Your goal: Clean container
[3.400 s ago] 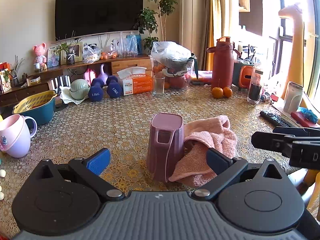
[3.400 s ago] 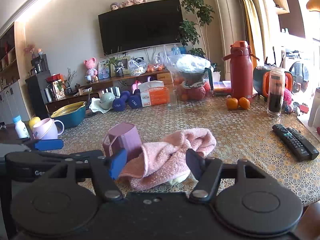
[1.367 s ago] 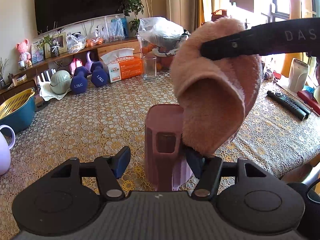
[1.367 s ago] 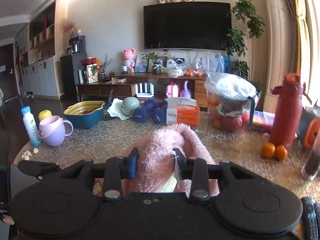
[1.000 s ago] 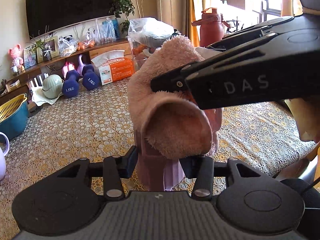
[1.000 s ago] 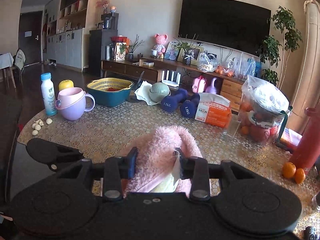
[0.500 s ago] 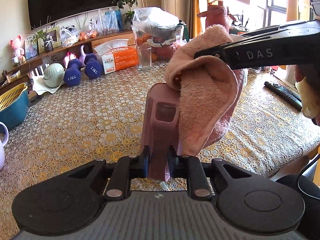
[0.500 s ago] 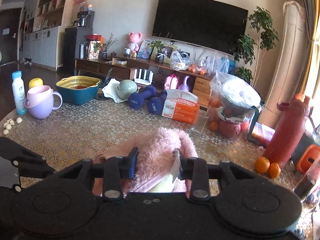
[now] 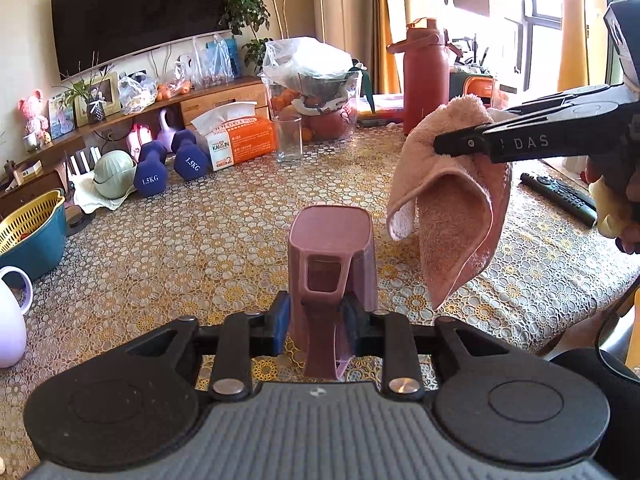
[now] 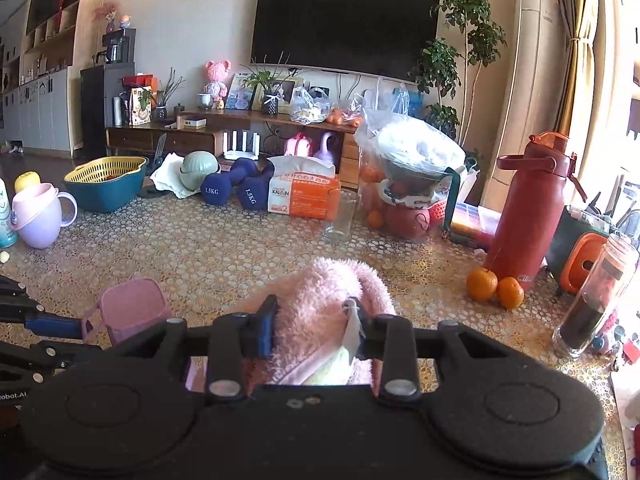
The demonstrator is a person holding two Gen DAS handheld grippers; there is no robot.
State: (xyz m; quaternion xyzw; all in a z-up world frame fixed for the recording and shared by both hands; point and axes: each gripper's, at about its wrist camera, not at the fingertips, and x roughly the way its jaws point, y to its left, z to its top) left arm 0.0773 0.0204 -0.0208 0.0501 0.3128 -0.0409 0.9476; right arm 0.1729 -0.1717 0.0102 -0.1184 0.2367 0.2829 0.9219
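Observation:
A mauve plastic cup (image 9: 332, 264) stands upside down on the patterned table, its handle facing me. My left gripper (image 9: 314, 326) is shut on that handle. To the cup's right a pink towel (image 9: 452, 200) hangs in the air, clear of the cup, pinched by my right gripper (image 9: 440, 146). In the right wrist view the right gripper (image 10: 312, 326) is shut on the pink towel (image 10: 320, 312), and the mauve cup (image 10: 130, 308) shows at lower left with the left gripper's blue fingertip (image 10: 56, 326) against it.
At the back stand blue dumbbells (image 9: 168, 168), an orange tissue box (image 9: 236, 140), a clear glass (image 9: 290, 138), a bagged fruit bowl (image 9: 316, 80) and a red flask (image 9: 424, 76). A remote (image 9: 560, 196) lies right, two oranges (image 10: 494, 288) near the flask, a lilac mug (image 10: 40, 216) and teal basket (image 10: 108, 184) left.
My left gripper closed onto the cup's handle. The right gripper lifted the towel off the table, swung over the cup, then moved it right, off the cup.

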